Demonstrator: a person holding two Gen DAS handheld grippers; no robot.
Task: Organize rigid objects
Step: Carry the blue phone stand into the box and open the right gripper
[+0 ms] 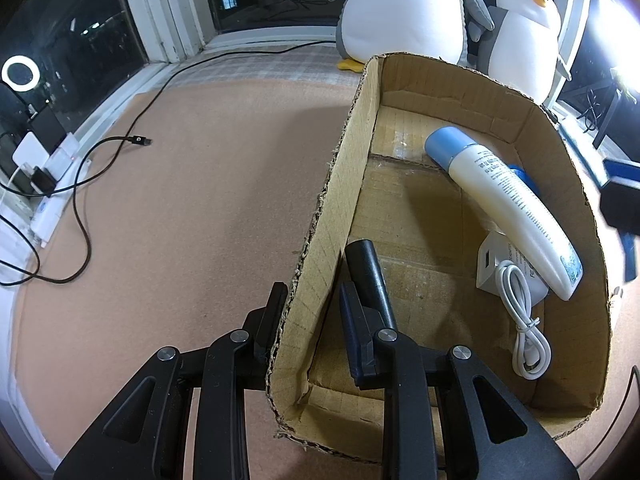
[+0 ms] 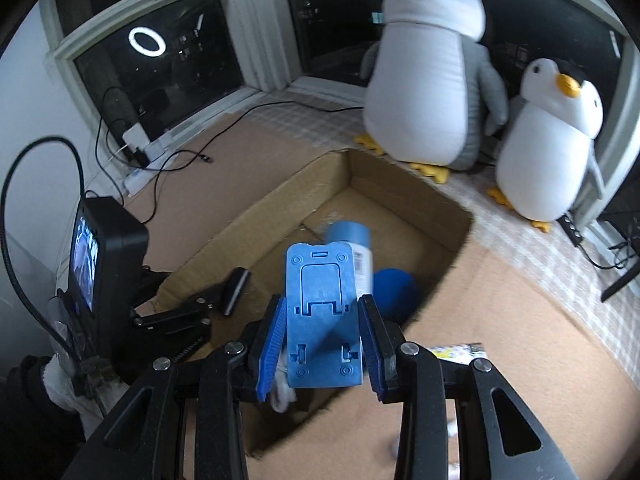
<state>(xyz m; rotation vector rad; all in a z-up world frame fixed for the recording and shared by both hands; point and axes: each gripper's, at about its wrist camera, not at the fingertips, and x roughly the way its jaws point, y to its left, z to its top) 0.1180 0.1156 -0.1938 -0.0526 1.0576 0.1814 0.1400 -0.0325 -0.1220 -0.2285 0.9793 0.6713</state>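
Observation:
An open cardboard box (image 1: 352, 168) stands on a tan mat. My left gripper (image 1: 314, 308) is shut on the box's near left wall, one finger outside and one inside. In the box lie a white bottle with a blue cap (image 1: 508, 200), a white adapter (image 1: 490, 268) with a coiled white cable (image 1: 524, 320), a black cylinder (image 1: 368, 276) and a round blue thing (image 2: 396, 288). In the right wrist view my right gripper (image 2: 322, 308) is shut on a blue plastic phone stand (image 2: 322, 280), held above the box (image 2: 400, 188). The left gripper (image 2: 234, 292) shows at the left.
Two plush penguins (image 2: 424, 80) (image 2: 552, 136) sit behind the box by the window. A black cable (image 1: 138, 140) and a power strip (image 1: 52, 208) lie on the left of the mat. A printed packet (image 2: 460, 350) lies right of the box. A gloved hand (image 2: 44, 392) holds the left gripper.

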